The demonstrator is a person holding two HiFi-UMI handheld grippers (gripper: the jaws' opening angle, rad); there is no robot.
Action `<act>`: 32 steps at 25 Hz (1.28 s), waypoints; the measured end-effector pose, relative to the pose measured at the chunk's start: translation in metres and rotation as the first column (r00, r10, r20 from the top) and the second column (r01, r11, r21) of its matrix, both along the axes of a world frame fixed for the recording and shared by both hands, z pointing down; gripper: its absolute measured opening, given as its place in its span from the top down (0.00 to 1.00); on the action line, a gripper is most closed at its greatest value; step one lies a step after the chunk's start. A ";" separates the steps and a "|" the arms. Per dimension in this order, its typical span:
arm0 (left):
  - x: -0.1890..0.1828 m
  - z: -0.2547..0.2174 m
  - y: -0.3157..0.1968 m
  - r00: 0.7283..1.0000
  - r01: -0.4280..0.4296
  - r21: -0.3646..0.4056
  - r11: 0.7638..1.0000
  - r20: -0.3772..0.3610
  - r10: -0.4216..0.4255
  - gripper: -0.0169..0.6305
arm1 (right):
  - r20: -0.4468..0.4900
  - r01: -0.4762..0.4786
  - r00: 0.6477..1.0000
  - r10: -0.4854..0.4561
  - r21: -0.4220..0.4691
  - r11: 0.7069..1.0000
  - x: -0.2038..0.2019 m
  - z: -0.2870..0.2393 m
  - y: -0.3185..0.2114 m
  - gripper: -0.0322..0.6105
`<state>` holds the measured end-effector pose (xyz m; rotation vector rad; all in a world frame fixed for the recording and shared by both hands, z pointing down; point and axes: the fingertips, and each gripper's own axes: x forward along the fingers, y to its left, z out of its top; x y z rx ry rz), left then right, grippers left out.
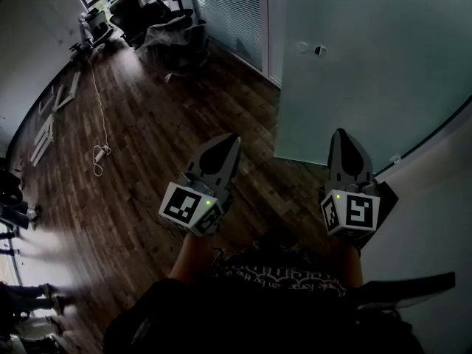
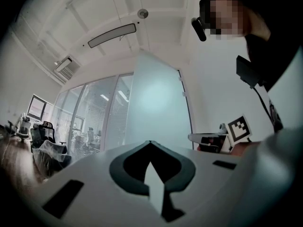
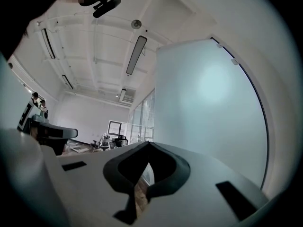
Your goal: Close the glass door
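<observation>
Evidently set to push, the left gripper (image 1: 228,142) and right gripper (image 1: 341,137) both have jaws together on nothing, side by side, aimed at the door (image 1: 354,65), which stands open just ahead, untouched; closed tips would make a firm pusher.

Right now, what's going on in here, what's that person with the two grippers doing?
A person stands on the wooden floor in front of a frosted glass door, with a gripper in each hand. The left gripper and the right gripper are both shut and empty, and both point toward the door. Neither seems to touch the door yet, and it appears to stand open. Office chairs stand farther back in the room.
</observation>
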<state>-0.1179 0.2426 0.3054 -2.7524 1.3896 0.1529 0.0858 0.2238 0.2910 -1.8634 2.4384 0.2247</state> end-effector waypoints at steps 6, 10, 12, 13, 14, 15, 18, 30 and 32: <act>0.007 -0.010 -0.034 1.000 0.002 0.035 0.999 -0.016 -0.002 0.97 | -0.007 0.005 1.000 -0.005 -0.002 1.000 0.007 0.000 -0.036 0.95; 0.001 0.002 -0.050 1.000 0.027 0.003 1.000 0.001 -0.027 0.97 | -0.014 0.012 1.000 -0.012 -0.010 1.000 0.004 0.005 -0.054 0.95; -0.003 0.003 -0.058 1.000 0.029 0.000 1.000 -0.002 -0.029 0.97 | -0.014 0.011 1.000 -0.011 -0.015 1.000 0.002 0.007 -0.063 0.95; -0.003 0.003 -0.064 1.000 0.026 0.001 1.000 -0.004 -0.026 0.97 | -0.014 0.009 1.000 -0.009 -0.017 1.000 0.001 0.008 -0.068 0.95; -0.004 0.003 -0.069 1.000 0.022 0.002 1.000 -0.005 -0.022 0.97 | -0.014 0.005 1.000 -0.005 -0.020 1.000 0.001 0.010 -0.073 0.95; -0.005 0.004 -0.076 1.000 0.017 0.000 1.000 -0.006 -0.017 0.97 | -0.015 0.000 1.000 0.000 -0.022 1.000 0.000 0.010 -0.078 0.95; -0.008 0.005 -0.099 1.000 -0.002 -0.003 1.000 -0.011 0.002 0.97 | -0.021 -0.018 1.000 0.017 -0.028 0.999 -0.003 0.011 -0.095 0.95; -0.021 -0.006 -0.202 0.993 -0.113 0.012 0.994 -0.018 0.113 0.97 | -0.019 -0.136 0.991 0.135 -0.030 0.990 -0.014 0.010 -0.170 0.95; -0.026 -0.004 -0.215 0.992 -0.129 0.014 0.992 -0.009 0.129 0.97 | -0.020 -0.156 0.988 0.155 -0.032 0.987 -0.017 0.011 -0.179 0.95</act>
